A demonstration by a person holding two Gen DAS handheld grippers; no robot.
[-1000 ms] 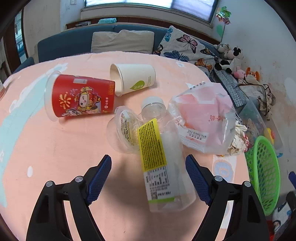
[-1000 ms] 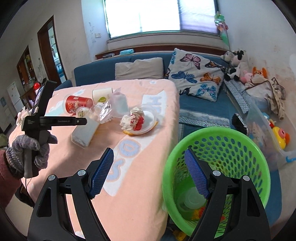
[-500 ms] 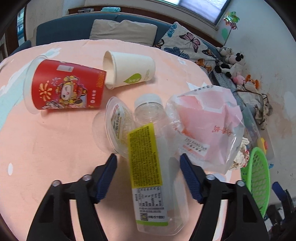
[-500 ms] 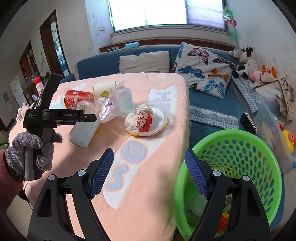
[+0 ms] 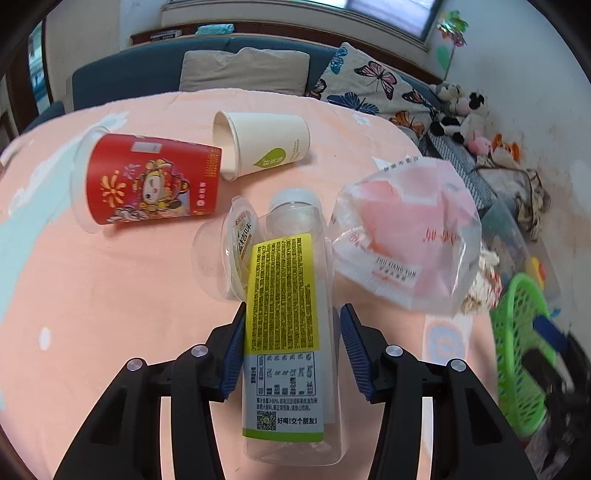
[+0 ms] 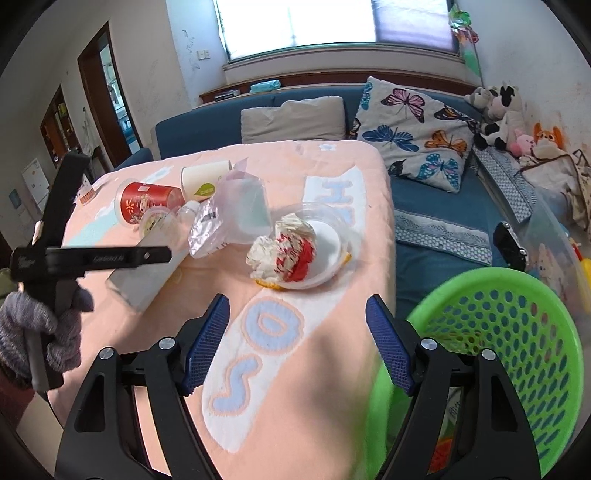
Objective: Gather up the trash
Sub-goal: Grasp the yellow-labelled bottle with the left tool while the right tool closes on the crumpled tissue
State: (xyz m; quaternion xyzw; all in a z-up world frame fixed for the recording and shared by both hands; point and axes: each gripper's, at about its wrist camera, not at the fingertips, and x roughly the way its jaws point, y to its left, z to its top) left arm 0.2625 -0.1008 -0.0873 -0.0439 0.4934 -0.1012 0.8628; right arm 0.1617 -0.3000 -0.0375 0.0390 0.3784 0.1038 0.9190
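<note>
We are working over the peach tablecloth [image 6: 332, 369], with the green basket [image 6: 517, 332] standing beside it at its right edge; our right gripper [image 6: 295, 343] is hanging above the cloth, jaws apart and closing on nothing; our left gripper [image 5: 291, 350] is closing around the clear bottle [image 5: 288, 295] lying between its pads, the left pad touching the label, the right just off.

Blue sofa [image 6: 424, 229], butterfly cushion [image 6: 417, 133], grey pillow [image 5: 243, 70], plush toys [image 6: 498, 110], window [image 6: 332, 22]
</note>
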